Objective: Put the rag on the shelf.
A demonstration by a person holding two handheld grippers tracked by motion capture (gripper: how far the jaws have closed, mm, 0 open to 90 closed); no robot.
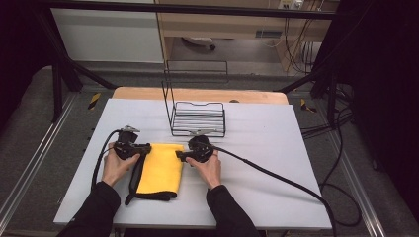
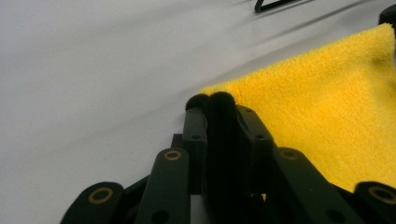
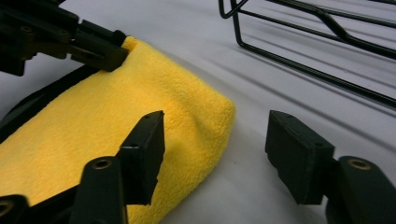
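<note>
Cloth (image 1: 160, 170), yellow and fleecy, lies flat on the counter (image 1: 267, 187) between the two hands, with a black band along its left and near edges. The left gripper (image 1: 146, 147) has its jaws clamped together on the cloth's far left corner: in the left gripper view that corner's black edging (image 2: 219, 105) is pinched between the pads (image 2: 194, 128), and the yellow pile spreads away to the right of them. The right gripper (image 1: 180, 156) sits at the cloth's far right corner with its jaws apart; in the right gripper view one pad (image 3: 148, 140) rests over the cloth's surface while the other (image 3: 292, 149) stands over bare counter, so the rounded, folded corner (image 3: 219, 112) lies between them, not yet pinched (whether the near pad actually touches the pile I cannot tell). The right gripper view also shows the left gripper (image 3: 100, 51) at the other far corner.

Beyond the grippers, a black wire rack (image 1: 197, 118) stands on the counter just behind the cloth, with thin parallel bars and a tall back frame; nothing is in it. The counter is smooth and pale grey, with a wooden strip (image 1: 148, 93) showing along its far edge. Black cables (image 1: 276, 177) trail from both grippers.
</note>
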